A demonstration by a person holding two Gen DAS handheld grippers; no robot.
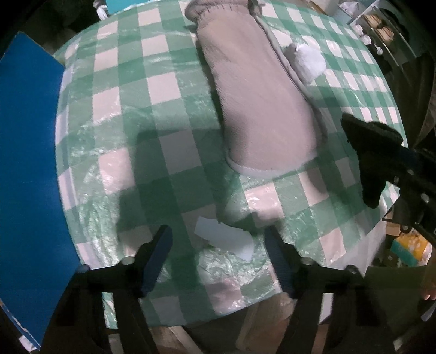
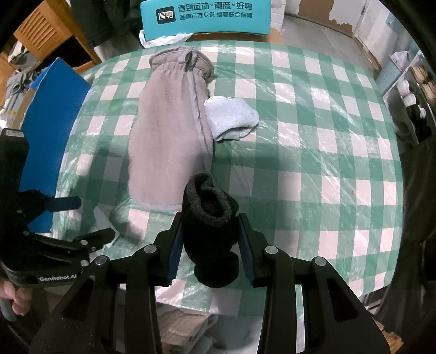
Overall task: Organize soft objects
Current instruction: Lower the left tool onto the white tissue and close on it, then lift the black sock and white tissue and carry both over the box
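Folded beige trousers (image 1: 261, 103) (image 2: 169, 130) lie lengthwise on the green-and-white checked table (image 1: 163, 89) (image 2: 327, 136). A pale rolled sock (image 1: 310, 62) (image 2: 231, 117) rests against their right side. My left gripper (image 1: 216, 234) (image 2: 90, 220) points down near the table's front edge. It is open, and a white paper scrap (image 1: 223, 239) (image 2: 103, 220) lies flat on the cloth under the gap. My right gripper (image 2: 210, 217) is shut on a black sock (image 2: 209, 226) (image 1: 376, 152), held above the table to the right of the trousers' hem.
A blue board (image 1: 27, 163) (image 2: 54, 122) leans along the table's left edge. A teal box (image 2: 207, 16) stands behind the far edge, and a shelf with small items (image 2: 408, 89) is at the right. A hand (image 2: 13, 296) grips the left tool's handle.
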